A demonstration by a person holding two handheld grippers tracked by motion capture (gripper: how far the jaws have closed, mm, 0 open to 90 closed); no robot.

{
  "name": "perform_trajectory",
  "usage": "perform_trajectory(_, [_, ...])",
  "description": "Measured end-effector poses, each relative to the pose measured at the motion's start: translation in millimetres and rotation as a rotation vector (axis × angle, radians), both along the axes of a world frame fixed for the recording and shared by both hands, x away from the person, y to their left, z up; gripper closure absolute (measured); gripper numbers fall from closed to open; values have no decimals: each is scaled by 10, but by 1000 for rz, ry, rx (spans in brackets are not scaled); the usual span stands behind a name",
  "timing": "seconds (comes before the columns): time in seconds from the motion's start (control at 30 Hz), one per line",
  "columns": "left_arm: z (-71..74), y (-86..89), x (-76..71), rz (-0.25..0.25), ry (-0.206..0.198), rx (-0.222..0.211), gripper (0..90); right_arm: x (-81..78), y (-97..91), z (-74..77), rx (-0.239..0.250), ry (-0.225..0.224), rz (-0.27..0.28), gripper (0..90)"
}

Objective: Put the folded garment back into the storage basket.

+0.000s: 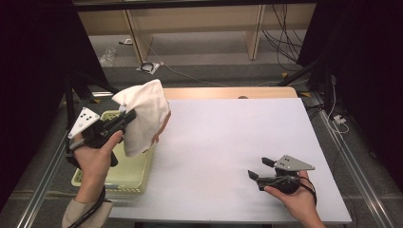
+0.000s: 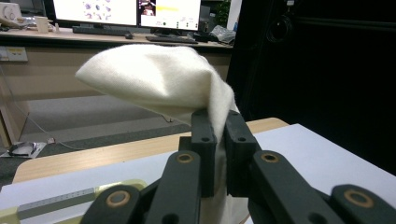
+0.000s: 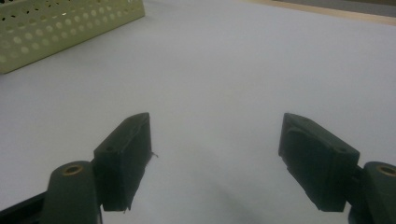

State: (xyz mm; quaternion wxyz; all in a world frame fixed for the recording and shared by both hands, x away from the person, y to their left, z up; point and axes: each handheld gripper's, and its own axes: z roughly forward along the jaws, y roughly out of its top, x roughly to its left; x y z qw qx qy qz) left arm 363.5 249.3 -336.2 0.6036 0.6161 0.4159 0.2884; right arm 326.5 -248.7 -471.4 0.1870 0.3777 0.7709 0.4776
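A cream-white cloth (image 1: 142, 114) hangs in the air above the pale green basket (image 1: 133, 176) at the table's left edge. My left gripper (image 1: 127, 115) is shut on it. In the left gripper view the cloth (image 2: 159, 79) bulges up above the jaws, and a pinched fold runs down between the two black pads (image 2: 203, 140). My right gripper (image 1: 259, 168) rests low over the white table near the front right, open, its fingers (image 3: 123, 156) spread wide with nothing between them.
The white table surface (image 1: 228, 133) stretches between the two hands. The perforated wall of the green basket (image 3: 56, 25) appears at the top left of the right gripper view. A wooden strip (image 1: 228, 92) borders the table's far side; cables lie on the floor beyond.
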Motion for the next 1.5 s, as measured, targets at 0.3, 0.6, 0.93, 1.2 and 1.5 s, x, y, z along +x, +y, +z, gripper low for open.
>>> perform_trajectory(0.3, [-15, 34, -9, 4, 9, 2, 840, 1, -1, 0, 2, -1, -1, 265])
perform_trajectory(0.6, [-24, 69, -25, 8, 13, 2, 840, 1, -4, -1, 0, 0, 0, 265])
perform_trajectory(0.93, [-29, 152, -57, 18, 18, 4, 840, 2, -6, 0, 5, -4, -1, 265])
perform_trajectory(1.2, [-48, 179, -66, 21, 28, 9, 840, 1, -10, 2, 2, -2, -1, 265])
perform_trajectory(1.5, [-66, 219, -75, 25, 39, 12, 840, 0, -10, 3, 2, -2, -2, 265])
